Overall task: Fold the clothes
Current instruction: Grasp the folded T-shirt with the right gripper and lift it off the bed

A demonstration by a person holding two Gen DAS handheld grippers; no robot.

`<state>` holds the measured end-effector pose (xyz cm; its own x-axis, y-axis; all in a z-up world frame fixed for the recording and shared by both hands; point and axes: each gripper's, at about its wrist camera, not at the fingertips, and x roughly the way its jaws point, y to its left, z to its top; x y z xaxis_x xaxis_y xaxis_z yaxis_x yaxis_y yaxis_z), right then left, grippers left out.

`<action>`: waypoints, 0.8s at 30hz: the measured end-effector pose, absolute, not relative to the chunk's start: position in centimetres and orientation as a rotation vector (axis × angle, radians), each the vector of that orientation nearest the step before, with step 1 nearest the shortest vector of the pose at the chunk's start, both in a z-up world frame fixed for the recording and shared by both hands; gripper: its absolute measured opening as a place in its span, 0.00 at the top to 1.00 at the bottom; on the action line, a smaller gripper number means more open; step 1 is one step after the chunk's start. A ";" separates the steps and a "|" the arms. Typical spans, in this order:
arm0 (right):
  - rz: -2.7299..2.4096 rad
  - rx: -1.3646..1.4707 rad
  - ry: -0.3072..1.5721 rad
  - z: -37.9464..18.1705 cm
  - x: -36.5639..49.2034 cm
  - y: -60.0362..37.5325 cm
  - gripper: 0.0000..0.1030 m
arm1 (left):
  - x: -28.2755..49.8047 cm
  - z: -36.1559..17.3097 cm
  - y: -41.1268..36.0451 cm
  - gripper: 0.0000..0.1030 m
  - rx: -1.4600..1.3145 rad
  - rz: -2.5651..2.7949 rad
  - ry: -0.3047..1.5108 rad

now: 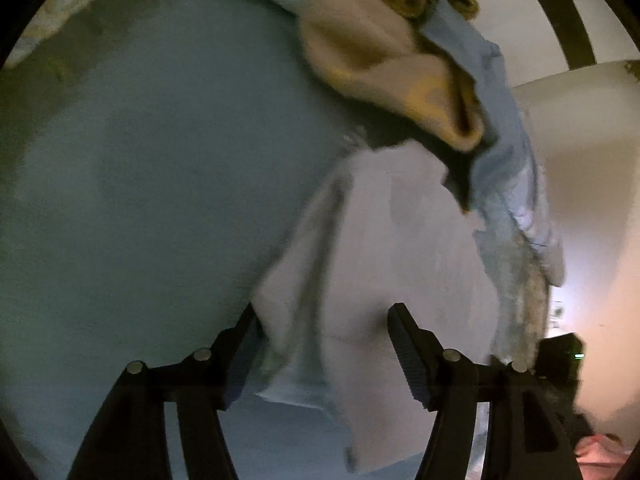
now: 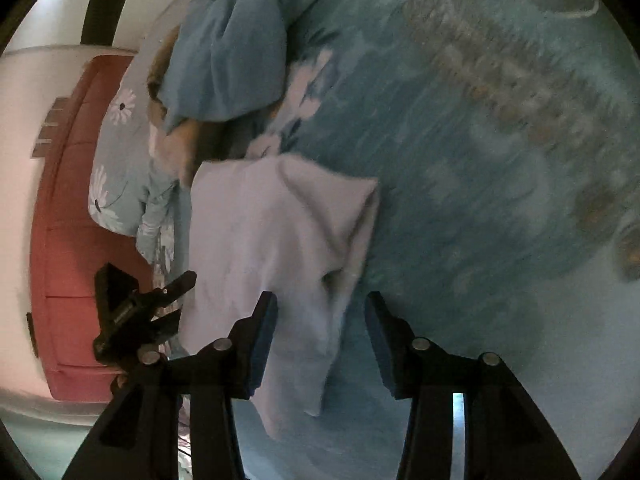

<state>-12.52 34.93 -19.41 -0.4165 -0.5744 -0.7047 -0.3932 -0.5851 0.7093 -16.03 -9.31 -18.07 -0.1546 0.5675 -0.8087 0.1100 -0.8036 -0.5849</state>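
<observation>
Both views are blurred by motion, so the weave and the edges of the pale lilac garment (image 1: 384, 240) cannot be read, and it is not clear which part of it lies between the fingers of the left gripper (image 1: 322, 314). In the right wrist view the lower end of the garment (image 2: 272, 248) goes behind the left finger of the right gripper (image 2: 320, 300). The pattern of the blue bedspread (image 2: 500, 140) is smeared, and the pile of clothes (image 1: 400, 40) is cut by the top edge.
</observation>
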 end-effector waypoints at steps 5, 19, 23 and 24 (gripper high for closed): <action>-2.137 1.563 -1.445 -19.6 -12.6 34.5 0.56 | -15.3 -18.1 -9.3 0.38 -1.784 2.020 -0.820; -2.198 1.563 -1.258 -11.2 -13.1 35.3 0.93 | -12.7 -13.4 -10.2 0.87 -1.687 2.042 -0.888; -2.245 1.539 -1.158 -6.7 -11.5 36.2 0.93 | -10.7 -9.6 -9.2 0.87 -1.609 2.036 -0.839; -2.261 1.531 -1.126 -5.3 -10.9 36.4 0.93 | -10.3 -8.6 -8.8 0.87 -1.588 2.035 -0.828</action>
